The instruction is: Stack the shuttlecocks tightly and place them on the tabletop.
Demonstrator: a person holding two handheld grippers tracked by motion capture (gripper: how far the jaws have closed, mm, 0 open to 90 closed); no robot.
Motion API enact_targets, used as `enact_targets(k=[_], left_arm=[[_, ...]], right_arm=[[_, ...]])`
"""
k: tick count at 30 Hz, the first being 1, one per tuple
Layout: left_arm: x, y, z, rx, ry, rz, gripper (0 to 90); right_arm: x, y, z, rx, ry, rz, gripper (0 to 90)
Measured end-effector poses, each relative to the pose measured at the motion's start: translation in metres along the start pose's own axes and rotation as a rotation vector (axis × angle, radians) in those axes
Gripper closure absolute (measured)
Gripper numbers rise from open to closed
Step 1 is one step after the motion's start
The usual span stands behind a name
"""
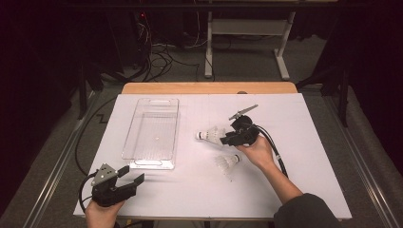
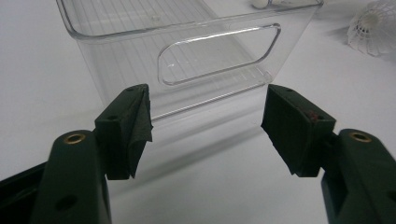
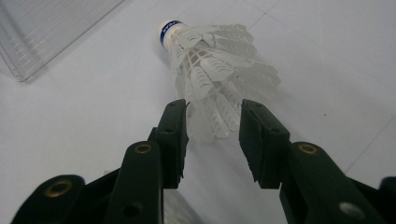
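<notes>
Two shuttlecocks: the right gripper (image 3: 212, 126) is clamped on one shuttlecock (image 3: 212, 60); the second shuttlecock (image 1: 227, 162) lies nearer. Left gripper (image 2: 205, 121) jaws apart beside one clear bin (image 2: 116, 32).

The blue band on the shuttlecock (image 3: 212, 70) cork carries small print, too blurred to read.

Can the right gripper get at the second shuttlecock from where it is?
Probably yes. The right gripper is at one shuttlecock's skirt, its fingers either side of it. The second shuttlecock lies just beside that hand, on bare table, nothing between.
</notes>
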State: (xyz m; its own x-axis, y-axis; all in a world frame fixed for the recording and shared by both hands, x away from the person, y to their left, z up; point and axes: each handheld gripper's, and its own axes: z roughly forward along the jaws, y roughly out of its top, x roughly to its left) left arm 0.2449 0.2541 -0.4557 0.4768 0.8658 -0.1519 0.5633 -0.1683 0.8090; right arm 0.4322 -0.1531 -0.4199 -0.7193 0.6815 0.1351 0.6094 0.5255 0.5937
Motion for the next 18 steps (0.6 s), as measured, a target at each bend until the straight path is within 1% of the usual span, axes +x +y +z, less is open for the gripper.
enact_targets(k=[1, 5, 8, 11, 13, 18], left_arm=[[0.0, 0.0, 0.0, 0.0, 0.0, 0.0, 33.5], [0.0, 0.0, 0.0, -0.001, 0.0, 0.0, 33.5], [0.0, 0.0, 0.0, -0.002, 0.0, 0.0, 33.5], [0.0, 0.0, 0.0, -0.002, 0.0, 0.0, 33.5], [0.0, 0.0, -0.001, -0.002, 0.0, 0.0, 33.6], [0.0, 0.0, -0.001, -0.003, -0.001, -0.001, 33.5]], right_arm=[[0.0, 0.0, -0.001, 0.0, 0.0, 0.008, 62.3], [0.0, -0.002, -0.004, -0.011, -0.006, 0.0, 61.7], [0.0, -0.003, -0.006, -0.016, -0.013, 0.004, 60.6], [0.0, -0.005, -0.008, -0.017, -0.028, -0.003, 59.0], [0.001, -0.006, -0.01, -0.018, -0.03, 0.006, 58.4], [0.0, -0.008, -0.013, -0.029, -0.034, 0.005, 57.6]])
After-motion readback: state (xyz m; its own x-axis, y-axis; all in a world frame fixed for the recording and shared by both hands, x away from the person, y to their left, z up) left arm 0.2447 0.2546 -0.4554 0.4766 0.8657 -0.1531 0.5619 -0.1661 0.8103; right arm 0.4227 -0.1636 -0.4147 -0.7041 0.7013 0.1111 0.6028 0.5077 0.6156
